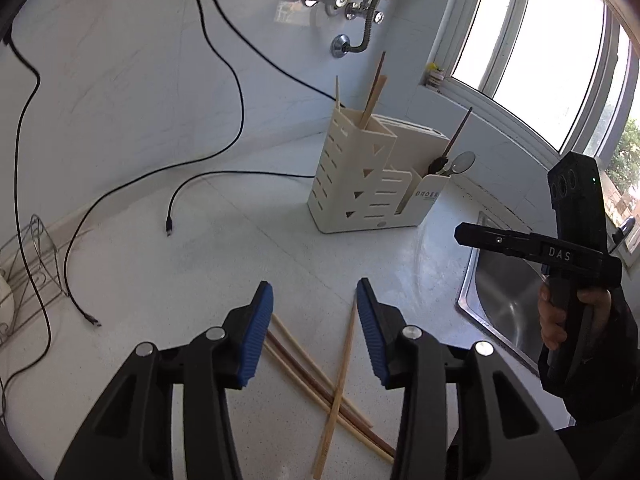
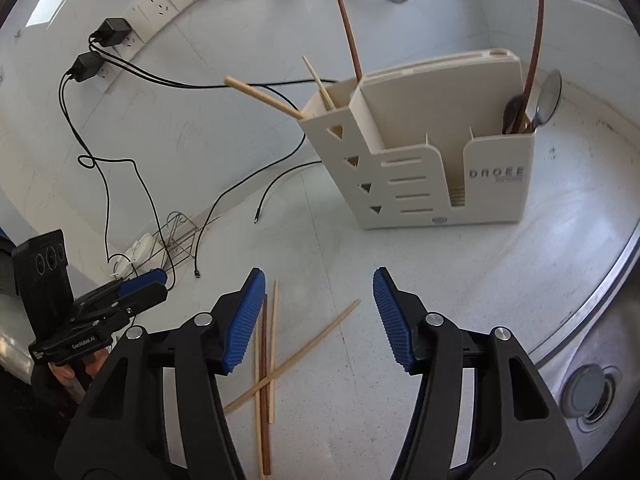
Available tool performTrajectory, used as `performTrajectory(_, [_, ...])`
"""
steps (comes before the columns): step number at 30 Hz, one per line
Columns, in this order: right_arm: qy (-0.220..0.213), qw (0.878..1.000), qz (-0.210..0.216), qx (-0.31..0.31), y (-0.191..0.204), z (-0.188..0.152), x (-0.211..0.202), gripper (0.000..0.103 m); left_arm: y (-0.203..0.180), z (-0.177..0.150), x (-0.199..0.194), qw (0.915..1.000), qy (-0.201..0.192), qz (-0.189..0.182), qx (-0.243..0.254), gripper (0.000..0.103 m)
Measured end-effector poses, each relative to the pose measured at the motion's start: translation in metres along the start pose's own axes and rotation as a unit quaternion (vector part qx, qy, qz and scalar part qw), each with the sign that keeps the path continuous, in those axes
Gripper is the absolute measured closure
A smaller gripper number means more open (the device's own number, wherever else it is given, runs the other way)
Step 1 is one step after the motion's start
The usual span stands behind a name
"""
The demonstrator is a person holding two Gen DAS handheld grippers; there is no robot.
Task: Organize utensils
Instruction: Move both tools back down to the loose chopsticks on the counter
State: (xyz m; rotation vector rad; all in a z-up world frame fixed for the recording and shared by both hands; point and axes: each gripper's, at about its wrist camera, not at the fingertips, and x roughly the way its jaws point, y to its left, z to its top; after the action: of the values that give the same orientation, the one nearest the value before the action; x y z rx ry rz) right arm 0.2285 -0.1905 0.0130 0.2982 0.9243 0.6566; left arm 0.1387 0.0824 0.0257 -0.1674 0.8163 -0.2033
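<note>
Several wooden chopsticks [image 1: 340, 380] lie crossed on the white counter, light ones and a dark brown one [image 2: 263, 380]. My left gripper [image 1: 314, 284] hangs just over them, open, with nothing between its blue pads. My right gripper [image 2: 319, 271] is also open and empty above the same pile. It shows edge-on at the right of the left wrist view [image 1: 460, 235], held by a hand [image 1: 560, 320]. A cream utensil holder [image 2: 440, 160] stands upright farther back. Its tall compartment holds chopsticks [image 2: 352, 40]; a spoon [image 2: 546, 98] and dark utensils stand in its right slot.
A steel sink [image 1: 504, 300] opens to the right of the pile, its drain [image 2: 588, 396] close by. Black cables [image 1: 168, 224] trail over the counter at the left, toward chargers [image 2: 112, 32] on the wall. A wire rack [image 1: 28, 280] stands at the far left.
</note>
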Motion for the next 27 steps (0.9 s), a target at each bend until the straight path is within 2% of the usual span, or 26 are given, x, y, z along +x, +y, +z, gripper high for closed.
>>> performTrajectory(1, [0.008,1.000,-0.001,0.015,-0.003,-0.004,0.010,0.055,0.005,-0.006,0.007,0.9998,0.011,0.001,-0.014,0.070])
performTrajectory(3, [0.033,0.999,-0.018,0.032,-0.006,-0.011,0.030,0.066,0.014,-0.017,0.020,0.9986,0.035,-0.003,-0.040,0.079])
performTrajectory(5, [0.047,0.998,-0.032,0.041,-0.006,-0.017,0.047,0.069,0.018,-0.025,0.033,0.9974,0.052,0.009,-0.049,0.083])
performTrajectory(12, [0.099,0.987,-0.082,0.095,-0.008,-0.029,0.100,0.078,0.016,-0.045,0.073,0.9914,0.096,0.077,-0.045,0.083])
performTrajectory(16, [0.097,0.986,-0.114,0.069,0.005,-0.033,0.115,0.079,0.021,-0.049,0.086,0.9890,0.113,0.078,-0.055,0.083])
performTrajectory(23, [0.106,0.982,-0.150,0.049,0.015,-0.034,0.135,0.081,0.035,-0.043,0.096,0.9872,0.119,0.069,-0.081,0.083])
performTrajectory(27, [0.108,0.981,-0.156,0.039,0.021,-0.031,0.145,0.082,0.039,-0.036,0.104,0.9857,0.123,0.080,-0.082,0.083])
